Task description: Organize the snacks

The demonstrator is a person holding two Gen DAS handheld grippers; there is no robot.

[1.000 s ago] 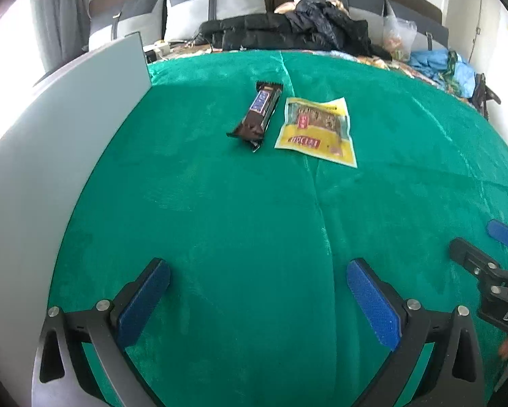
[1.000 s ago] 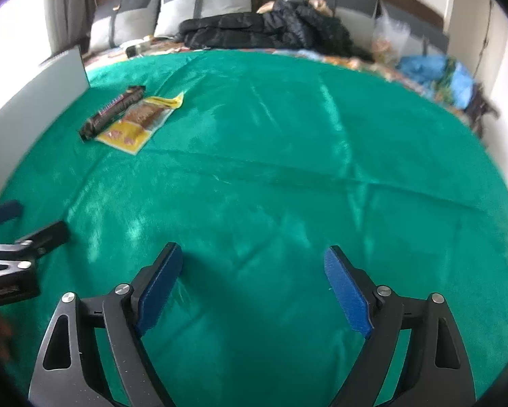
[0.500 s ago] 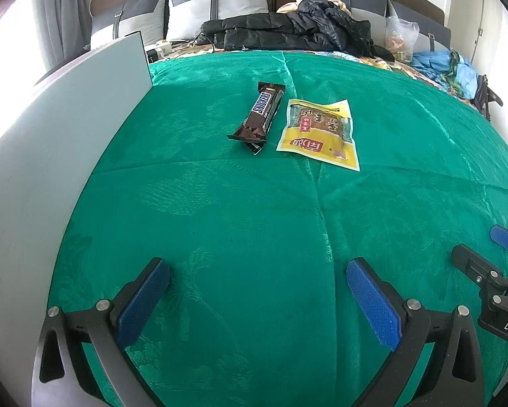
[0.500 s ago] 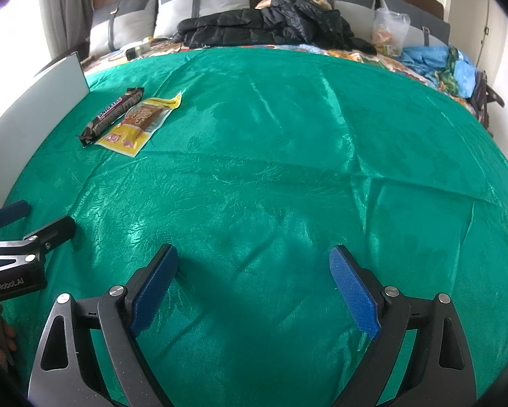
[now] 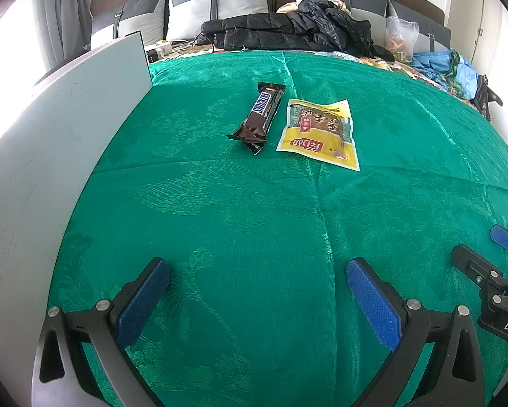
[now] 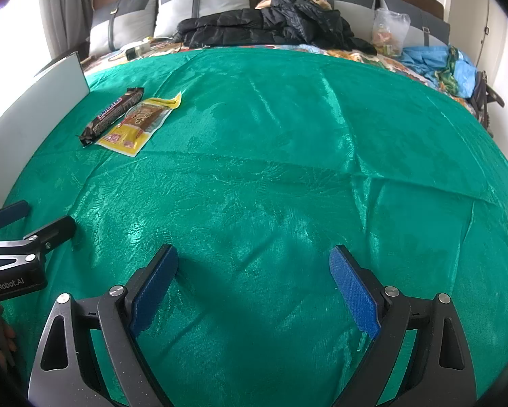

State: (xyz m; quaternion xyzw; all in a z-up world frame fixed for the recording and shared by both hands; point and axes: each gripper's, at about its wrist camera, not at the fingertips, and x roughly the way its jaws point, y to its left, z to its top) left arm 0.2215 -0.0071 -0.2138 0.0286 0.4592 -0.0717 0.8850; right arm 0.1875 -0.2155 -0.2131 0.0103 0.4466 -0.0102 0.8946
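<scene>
Snacks untouched: Snickers bar [image 5: 262, 114] beside yellow packet [image 5: 318, 132], far ahead on green cloth [image 5: 254, 224]. Left gripper [image 5: 257, 302] and right gripper [image 6: 254, 285] spread wide, empty. Sorting not yet begun, seemingly.

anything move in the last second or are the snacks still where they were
Only the cameras shifted slightly; nothing was gripped or released. The Snickers bar and yellow snack packet lie side by side on the green cloth as before. The left gripper and right gripper stay open and empty.
</scene>
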